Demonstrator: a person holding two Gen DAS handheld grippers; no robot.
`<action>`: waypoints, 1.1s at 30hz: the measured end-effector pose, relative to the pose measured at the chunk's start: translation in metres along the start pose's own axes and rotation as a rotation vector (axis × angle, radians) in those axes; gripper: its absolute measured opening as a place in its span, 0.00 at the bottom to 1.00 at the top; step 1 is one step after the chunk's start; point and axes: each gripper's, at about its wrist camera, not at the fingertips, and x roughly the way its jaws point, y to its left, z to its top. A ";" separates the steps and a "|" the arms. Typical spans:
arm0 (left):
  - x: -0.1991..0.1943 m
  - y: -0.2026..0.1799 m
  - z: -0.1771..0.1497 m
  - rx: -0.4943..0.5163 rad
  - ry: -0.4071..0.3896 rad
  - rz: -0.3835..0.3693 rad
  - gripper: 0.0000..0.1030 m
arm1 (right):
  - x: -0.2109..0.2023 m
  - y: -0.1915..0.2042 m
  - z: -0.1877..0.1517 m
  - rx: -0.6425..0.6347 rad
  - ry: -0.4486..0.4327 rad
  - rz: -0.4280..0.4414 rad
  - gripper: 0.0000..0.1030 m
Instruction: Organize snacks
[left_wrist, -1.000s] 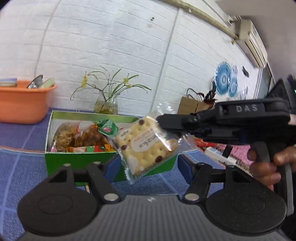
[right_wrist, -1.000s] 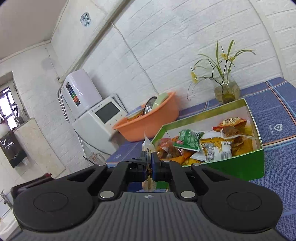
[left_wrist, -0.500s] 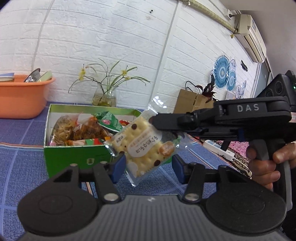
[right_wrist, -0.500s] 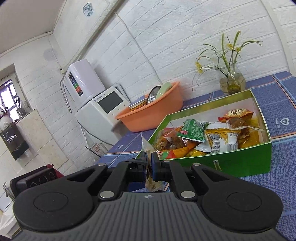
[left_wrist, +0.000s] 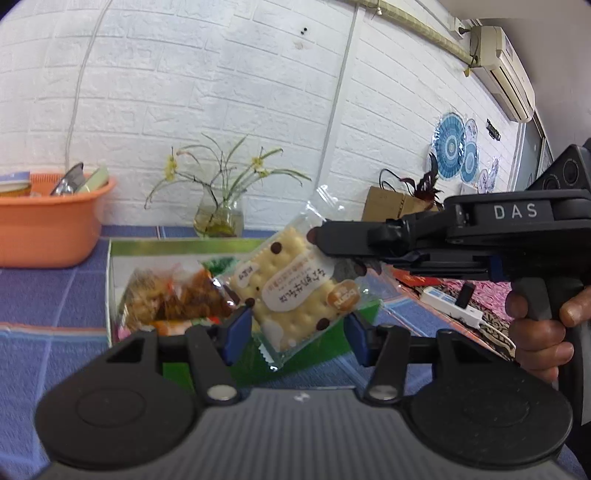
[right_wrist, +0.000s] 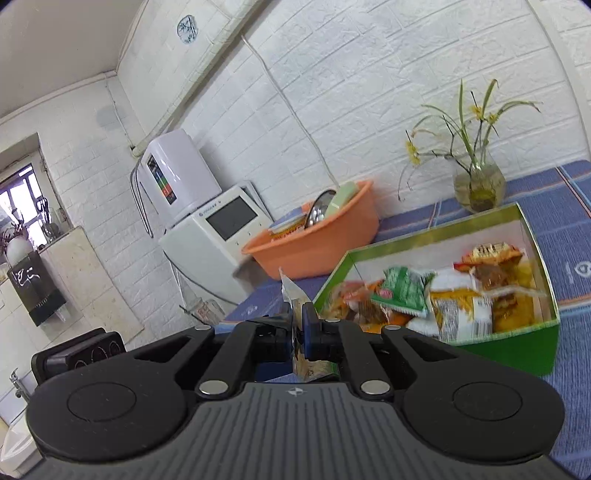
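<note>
A clear packet of square crackers (left_wrist: 295, 288) hangs in the air, pinched at its upper right edge by my right gripper (left_wrist: 321, 240), which comes in from the right. In the right wrist view the packet (right_wrist: 295, 314) stands edge-on between the shut blue pads (right_wrist: 308, 325). My left gripper (left_wrist: 295, 332) is open, with its blue pads on either side of the packet's lower end and apart from it. Behind stands a green box (left_wrist: 118, 251) holding several snack bags (left_wrist: 173, 299); it also shows in the right wrist view (right_wrist: 532, 332).
An orange basin (left_wrist: 48, 236) with dishes sits at the back left on the blue tablecloth (left_wrist: 44, 354). A glass vase with flowers (left_wrist: 219, 218) stands behind the box. A cardboard box (left_wrist: 391, 208) and power strip (left_wrist: 450, 304) lie to the right. A white appliance (right_wrist: 207, 236) stands beyond the basin.
The cracker packet in my right gripper has moved slightly up and right. My left gripper has stayed open around its lower end. The green box has shifted left in the left wrist view.
</note>
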 end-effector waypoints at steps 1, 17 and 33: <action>0.002 0.002 0.006 0.005 -0.006 0.008 0.53 | 0.003 -0.001 0.005 -0.002 -0.016 0.006 0.11; 0.069 0.034 0.031 -0.012 0.001 0.193 0.65 | 0.061 -0.041 0.012 -0.183 -0.147 -0.305 1.00; 0.039 0.012 0.017 0.041 -0.013 0.445 1.00 | 0.036 -0.013 -0.017 -0.264 -0.140 -0.702 1.00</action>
